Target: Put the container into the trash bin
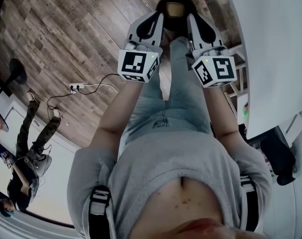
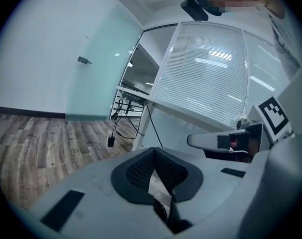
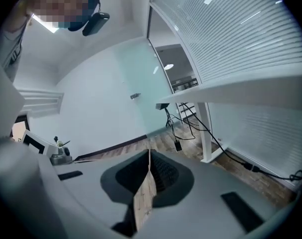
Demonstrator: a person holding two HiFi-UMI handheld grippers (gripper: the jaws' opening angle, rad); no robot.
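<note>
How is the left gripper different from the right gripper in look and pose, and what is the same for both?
The left gripper leans toward the upper right in the head view, while the right gripper leans toward the upper left, so their tips come close together. The left gripper's marker cube shows a different square pattern from the right gripper's marker cube. Both have their jaws shut and hold nothing.

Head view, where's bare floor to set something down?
Bare floor lies open at upper left, above the power strip. Crowded: the right, by the white table, and lower left, where a person stands.
</note>
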